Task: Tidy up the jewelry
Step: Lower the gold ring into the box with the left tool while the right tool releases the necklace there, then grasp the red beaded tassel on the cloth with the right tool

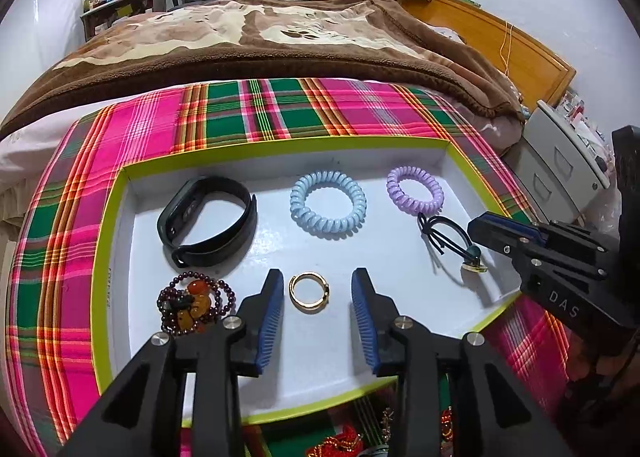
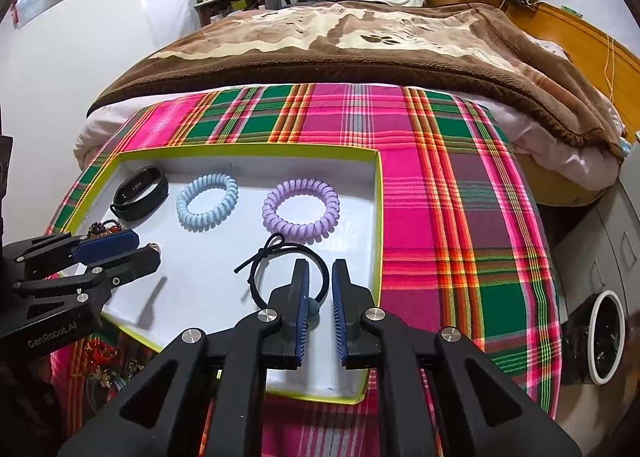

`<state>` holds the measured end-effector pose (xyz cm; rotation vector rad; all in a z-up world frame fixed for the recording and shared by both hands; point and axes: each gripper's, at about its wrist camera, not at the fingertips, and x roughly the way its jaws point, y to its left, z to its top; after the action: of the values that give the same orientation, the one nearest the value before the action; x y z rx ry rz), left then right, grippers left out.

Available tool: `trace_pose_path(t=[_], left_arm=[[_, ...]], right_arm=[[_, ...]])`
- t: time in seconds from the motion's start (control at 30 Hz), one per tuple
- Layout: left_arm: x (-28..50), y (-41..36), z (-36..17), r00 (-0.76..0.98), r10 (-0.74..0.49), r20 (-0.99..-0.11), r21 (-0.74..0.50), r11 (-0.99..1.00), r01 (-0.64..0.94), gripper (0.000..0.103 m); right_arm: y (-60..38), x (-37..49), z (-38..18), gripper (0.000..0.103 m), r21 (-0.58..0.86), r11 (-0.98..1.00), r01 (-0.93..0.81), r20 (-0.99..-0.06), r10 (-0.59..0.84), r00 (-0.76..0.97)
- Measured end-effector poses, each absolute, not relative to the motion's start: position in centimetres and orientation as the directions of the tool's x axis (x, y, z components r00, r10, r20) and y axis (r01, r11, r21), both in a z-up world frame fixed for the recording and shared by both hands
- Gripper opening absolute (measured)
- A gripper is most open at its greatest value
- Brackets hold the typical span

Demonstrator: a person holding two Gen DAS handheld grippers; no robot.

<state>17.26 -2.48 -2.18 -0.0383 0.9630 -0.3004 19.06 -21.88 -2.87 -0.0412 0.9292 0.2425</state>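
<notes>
Though hidden rightward, gold ring (image 1: pixel 308 291) leftward.

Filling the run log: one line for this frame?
left gripper: open, gold ring between | right gripper: open over black hair tie | tray

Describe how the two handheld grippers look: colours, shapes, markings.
Both are black plastic with angular linkage arms and silver round pivot screws. The left gripper and right gripper each carry two blue ribbed pads. White lettering marks the bodies: "GenRobot.AI" on the left, "DAS" on the right.
</notes>
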Motion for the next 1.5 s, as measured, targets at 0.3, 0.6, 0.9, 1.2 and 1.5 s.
trace_pose_path(t=[0.3,0.6,0.9,1.2,1.5], left_arm=[[15.5,-1.9,-0.4,0.567,-0.281,-0.774,-0.175,0.956,0.235,0.042],[12.1,-0.9,1.4,0.606,-0.301,-0.736,-0.202,0.953,0.227,0.046],[8.7,1.3,1.4,0.629,-0.283,-0.724,-0.227,0.959,0.17,0.048],[6.1,3.3,0.9,0.638,-0.281,-0.717,-0.257,0.957,0.132,0.051],[4.3,5.0,0.3,0.646,-0.289,-0.706,-0.292,0.951,0.106,0.053]], right_arm=[[-22.1,17.4,-1.3,0.018,0.098,0.967,-0.236,-0.765,0.225,0.603],[-22.3,14.6,-0.3,0.018,0.142,0.952,-0.27,-0.736,0.284,0.615],[-21.9,11.7,-0.2,0.019,0.186,0.931,-0.315,-0.724,0.346,0.596],[-21.2,9.6,-1.4,0.055,0.235,0.897,-0.375,-0.726,0.418,0.546],[-19.5,8.2,-2.9,0.055,0.186,0.887,-0.423,-0.769,0.399,0.5]])
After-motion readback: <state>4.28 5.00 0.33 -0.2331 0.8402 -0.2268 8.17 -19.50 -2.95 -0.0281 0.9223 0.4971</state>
